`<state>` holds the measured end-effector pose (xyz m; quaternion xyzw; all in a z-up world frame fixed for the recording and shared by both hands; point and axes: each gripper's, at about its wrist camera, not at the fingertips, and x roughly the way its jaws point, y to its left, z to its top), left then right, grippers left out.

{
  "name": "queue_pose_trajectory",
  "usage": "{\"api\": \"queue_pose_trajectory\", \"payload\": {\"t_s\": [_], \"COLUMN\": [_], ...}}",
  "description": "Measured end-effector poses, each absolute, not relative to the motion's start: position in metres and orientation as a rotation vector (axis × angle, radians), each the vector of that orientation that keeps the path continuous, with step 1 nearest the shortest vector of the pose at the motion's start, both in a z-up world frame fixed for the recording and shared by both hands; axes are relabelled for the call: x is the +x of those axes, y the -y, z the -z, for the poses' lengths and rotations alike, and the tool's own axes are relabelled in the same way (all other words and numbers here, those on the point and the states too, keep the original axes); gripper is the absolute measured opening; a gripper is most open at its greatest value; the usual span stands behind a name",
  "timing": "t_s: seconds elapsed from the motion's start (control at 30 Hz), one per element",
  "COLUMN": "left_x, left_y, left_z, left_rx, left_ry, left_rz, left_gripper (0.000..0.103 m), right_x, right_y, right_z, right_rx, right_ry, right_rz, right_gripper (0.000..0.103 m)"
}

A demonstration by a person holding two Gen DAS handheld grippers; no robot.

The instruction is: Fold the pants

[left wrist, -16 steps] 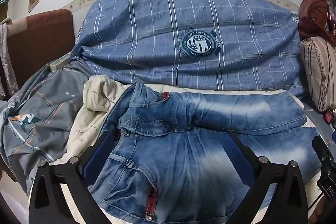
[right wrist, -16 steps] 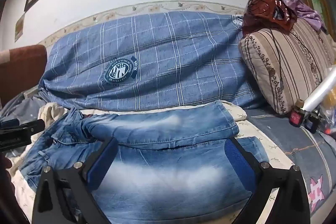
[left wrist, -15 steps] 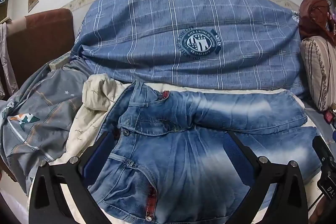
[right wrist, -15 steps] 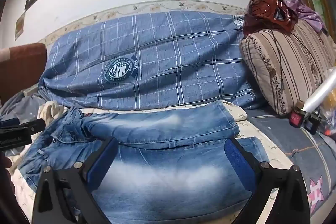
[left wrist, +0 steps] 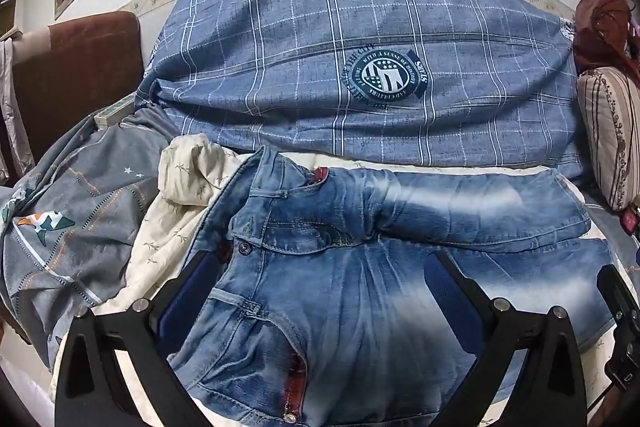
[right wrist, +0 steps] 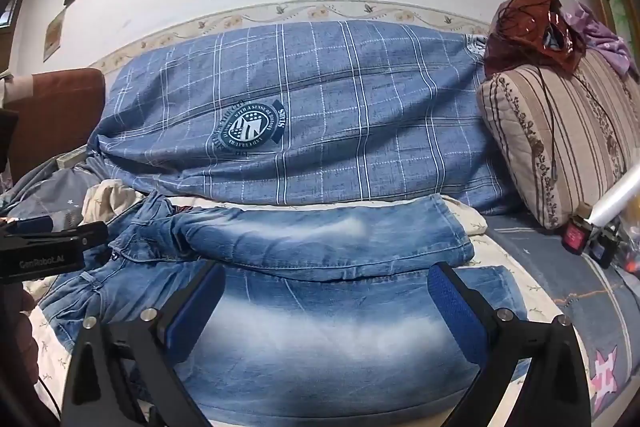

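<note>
A pair of faded blue jeans (left wrist: 360, 291) lies spread on a bed, waistband to the left, legs running right. The far leg (right wrist: 320, 231) lies across the back, partly over the near one. My left gripper (left wrist: 320, 267) hovers over the waist and fly area, jaws wide open, nothing between the blue pads. My right gripper (right wrist: 324, 279) hangs over the near leg (right wrist: 340, 339), also wide open and holding nothing. The left gripper (right wrist: 48, 247) shows at the left edge of the right wrist view; part of the right gripper (left wrist: 620, 323) shows at the right edge of the left wrist view.
A big blue checked bedding roll (left wrist: 360, 75) lies behind the jeans against the wall. A cream sheet (left wrist: 188, 179) and grey quilt (left wrist: 72, 227) bunch at the left. A striped cushion (right wrist: 560, 139) with a brown bag (right wrist: 528, 23) stands right, small bottles (right wrist: 576, 235) below it.
</note>
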<state>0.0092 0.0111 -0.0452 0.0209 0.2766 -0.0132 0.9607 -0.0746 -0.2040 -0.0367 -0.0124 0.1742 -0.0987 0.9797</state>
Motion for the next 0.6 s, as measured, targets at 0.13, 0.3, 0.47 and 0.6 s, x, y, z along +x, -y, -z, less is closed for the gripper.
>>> {"api": "queue_pose_trajectory", "payload": {"t_s": [0.13, 0.3, 0.47, 0.6], "left_x": [0.01, 0.004, 0.01, 0.013], "left_y": [-0.015, -0.027, -0.043, -0.053], "left_z": [0.035, 0.028, 0.024, 0.019], "left_rx": [0.048, 0.049, 0.027, 0.015], "left_ry": [-0.543, -0.489, -0.5, -0.494], "left_rz": [0.014, -0.037, -0.067, -0.091], "left_gripper": [0.103, 0.103, 0.103, 0.103], "right_x": [-0.077, -0.079, -0.082, -0.081], "right_y": [0.205, 0.207, 0.208, 0.205], "right_z": [0.035, 0.034, 0.034, 0.033], "right_rx": [-0.025, -0.02, -0.017, -0.019], "right_ry": [-0.334, -0.332, -0.327, -0.325], "right_rz": [0.198, 0.2, 0.199, 0.195], "right_gripper": [0.102, 0.102, 0.102, 0.102]}}
